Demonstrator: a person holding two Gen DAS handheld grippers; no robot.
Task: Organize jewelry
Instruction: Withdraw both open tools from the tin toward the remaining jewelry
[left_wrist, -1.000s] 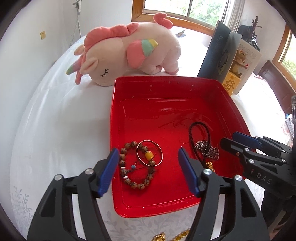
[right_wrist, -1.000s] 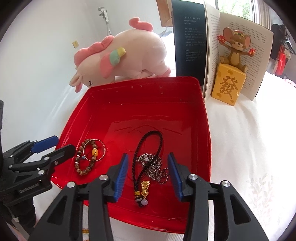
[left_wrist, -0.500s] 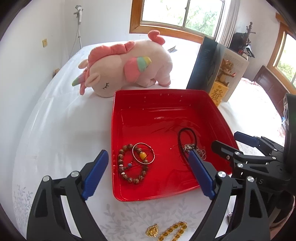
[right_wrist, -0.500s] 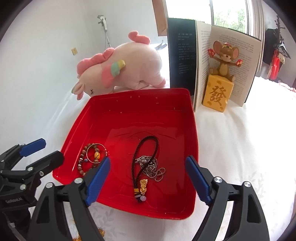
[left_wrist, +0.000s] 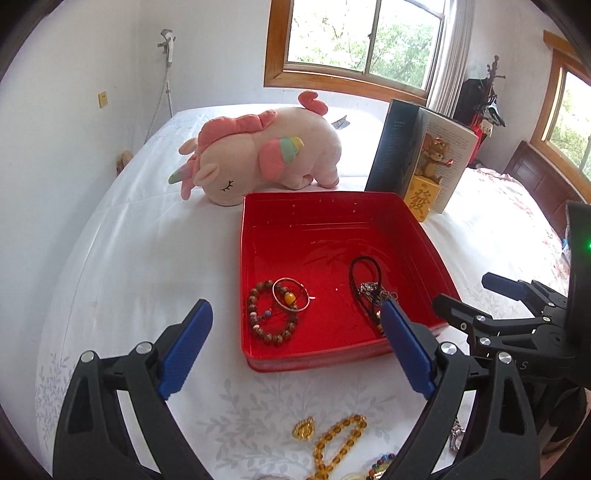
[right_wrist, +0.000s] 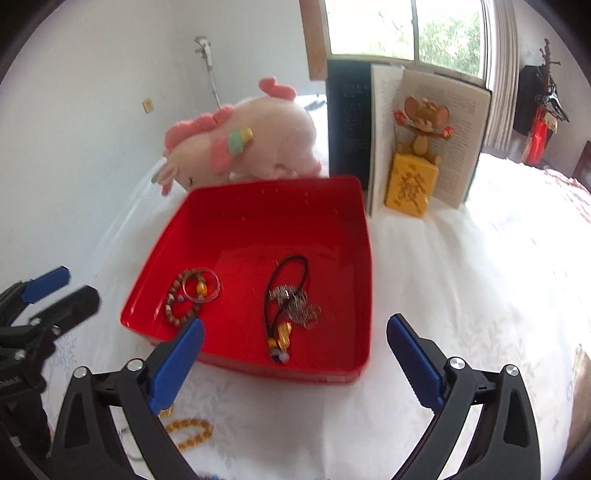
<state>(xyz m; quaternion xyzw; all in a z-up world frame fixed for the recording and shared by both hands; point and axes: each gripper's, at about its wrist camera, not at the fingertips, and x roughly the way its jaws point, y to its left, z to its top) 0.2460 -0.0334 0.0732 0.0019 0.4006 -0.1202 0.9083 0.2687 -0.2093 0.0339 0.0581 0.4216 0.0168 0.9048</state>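
Both hand-held grippers, left (left_wrist: 295, 349) and right (right_wrist: 295, 363), gape wide and empty before the red tray (left_wrist: 436, 258) holding a beaded bracelet (left_wrist: 271, 314).

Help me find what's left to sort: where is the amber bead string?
The amber bead string lies on the bedsheet in front of the red tray.

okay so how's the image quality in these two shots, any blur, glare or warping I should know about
Left wrist view: sharp; the red tray and beads read clearly; the window is bright but detailed; fisheye bends the edges. Right wrist view: motion-smeared, softening the tray rim and unicorn; window blown out; same fisheye bending.
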